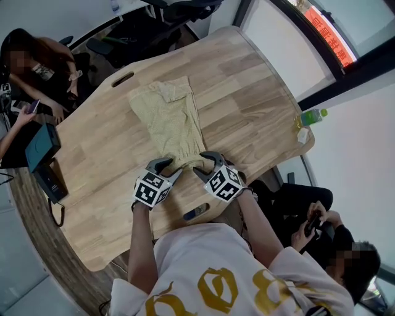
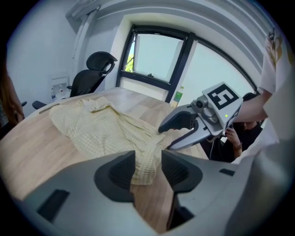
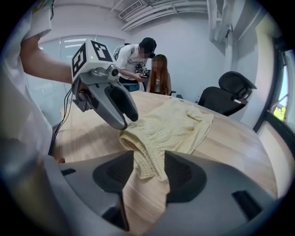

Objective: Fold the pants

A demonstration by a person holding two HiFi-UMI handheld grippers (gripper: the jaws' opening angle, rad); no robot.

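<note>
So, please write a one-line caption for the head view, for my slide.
Open left claw and open right claw at the near end of yellow pants on a wooden table.

Pants (image 1: 170, 120) lie lengthwise on the middle of the tabletop (image 1: 259, 117). At their near end the left gripper (image 1: 168, 168) and right gripper (image 1: 207, 165) stand side by side. Each has a corner of the cloth between its parted fingers. A bottle (image 1: 311, 116) sits at the tabletop's right edge. A box (image 1: 42, 147) is just off the left edge. An office chair (image 1: 179, 9) stands beyond the far end. One seated person (image 1: 37, 68) is at far left, a second person (image 1: 327, 234) at near right.
</note>
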